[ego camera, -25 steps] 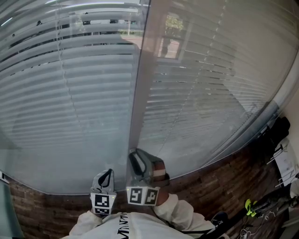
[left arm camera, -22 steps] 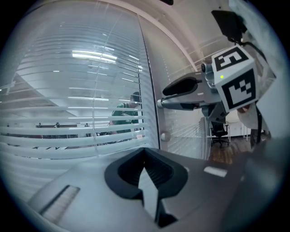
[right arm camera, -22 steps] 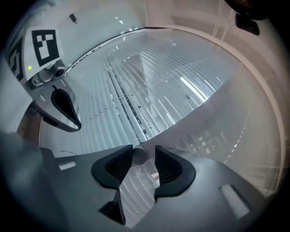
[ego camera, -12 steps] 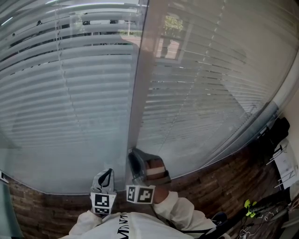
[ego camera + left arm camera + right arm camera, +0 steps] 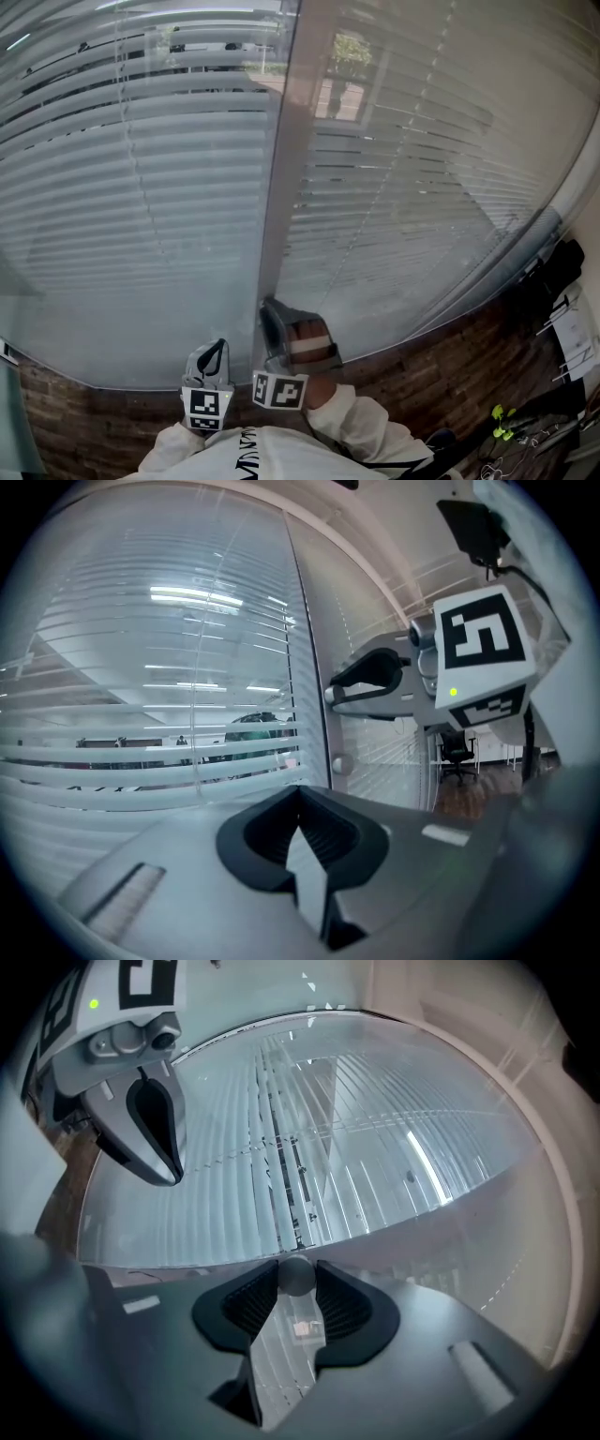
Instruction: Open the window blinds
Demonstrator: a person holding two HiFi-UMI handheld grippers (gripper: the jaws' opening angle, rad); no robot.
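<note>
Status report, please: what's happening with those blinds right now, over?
Left gripper shut, empty. Right gripper jaws just closing, clamped on round knob at window frame. Blinds down, slats partly open. Nothing blocking.

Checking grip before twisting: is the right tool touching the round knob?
Touching: right gripper view shows the right tool, jaws just closing, pinching the round knob.

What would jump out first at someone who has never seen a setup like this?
White slatted window blinds behind glass fill the head view, split by a pale upright post. At the post's foot, the right gripper has its jaws, which have just been closing, on a small grey round knob. The left gripper, jaws together and empty, hangs beside it.
</note>
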